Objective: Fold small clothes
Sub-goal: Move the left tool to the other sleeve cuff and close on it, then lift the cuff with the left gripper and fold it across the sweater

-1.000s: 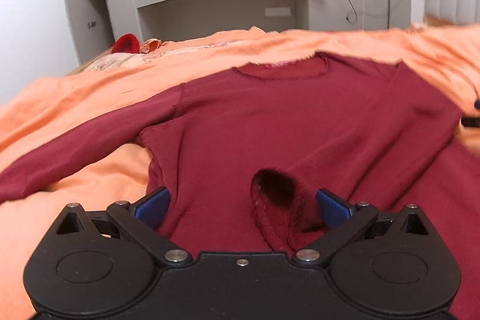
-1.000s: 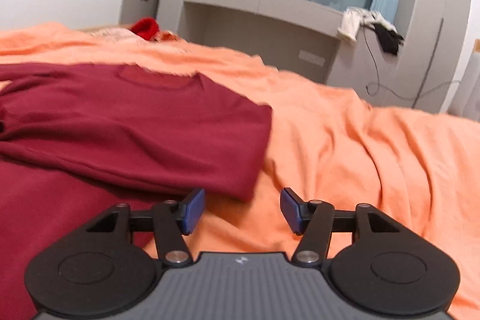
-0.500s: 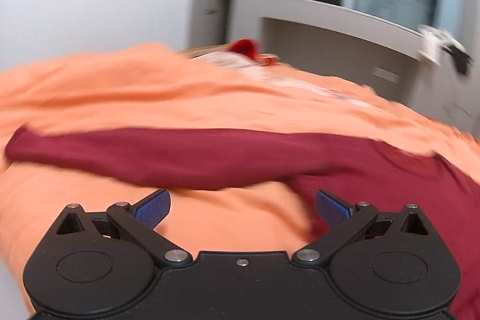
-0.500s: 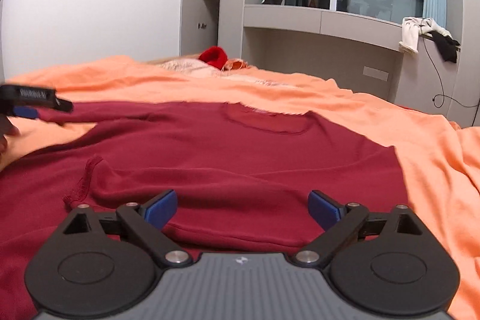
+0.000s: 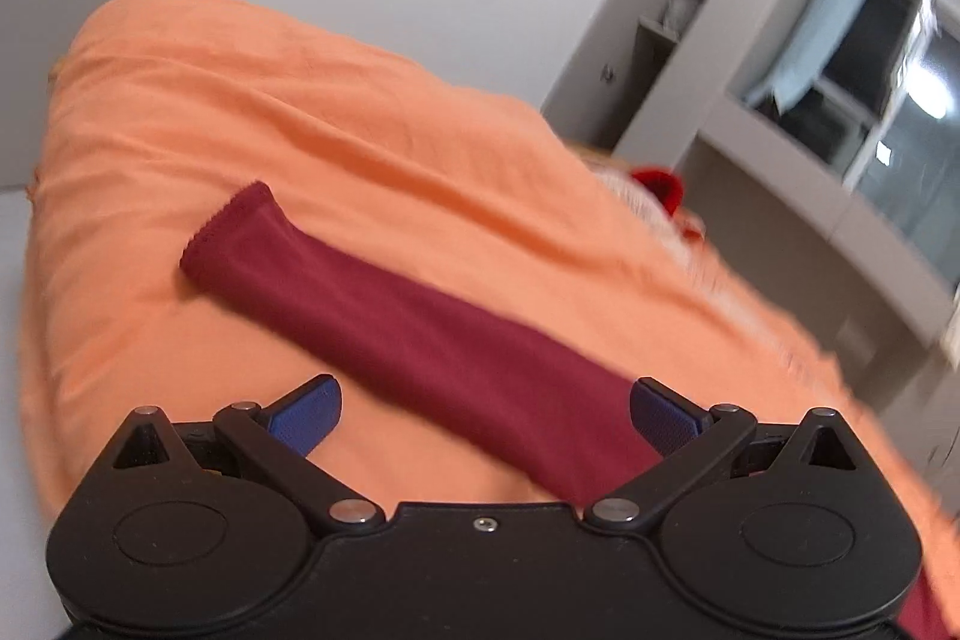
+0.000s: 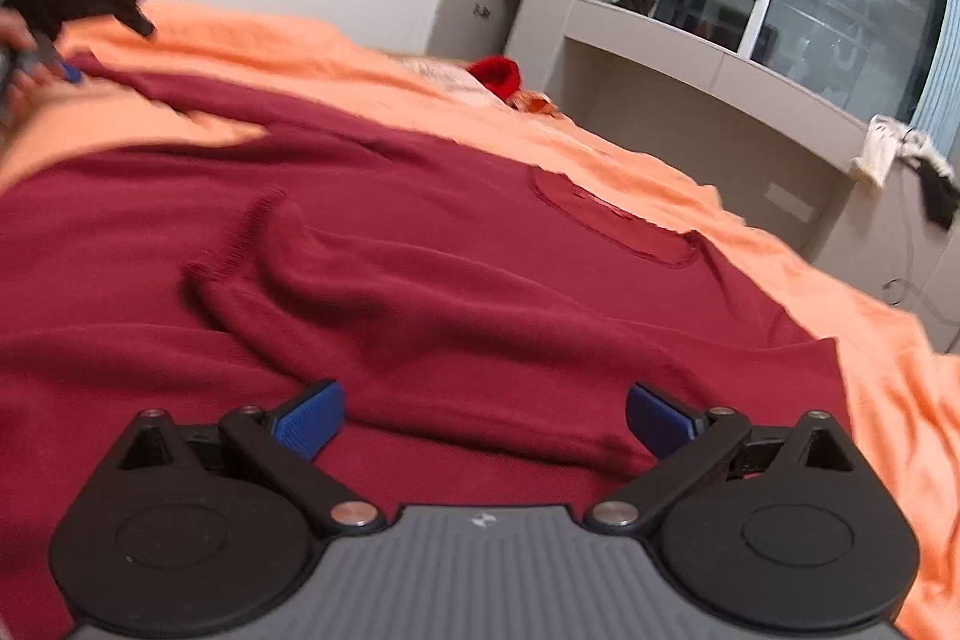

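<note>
We hover left gripper (image 5: 485, 415), jaws apart, over outstretched dark-red knit sleeve (image 5: 384, 322) for fold-in; right gripper (image 6: 485, 415) spread, empty

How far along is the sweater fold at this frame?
Early stage. Done: the dark red sweater lies spread on the orange bedspread, with one sleeve already folded across its body. In hand: nothing; the left gripper is open over the other sleeve, still stretched outward, and the right gripper is open too. Left: fold that sleeve in, then the body.
</note>
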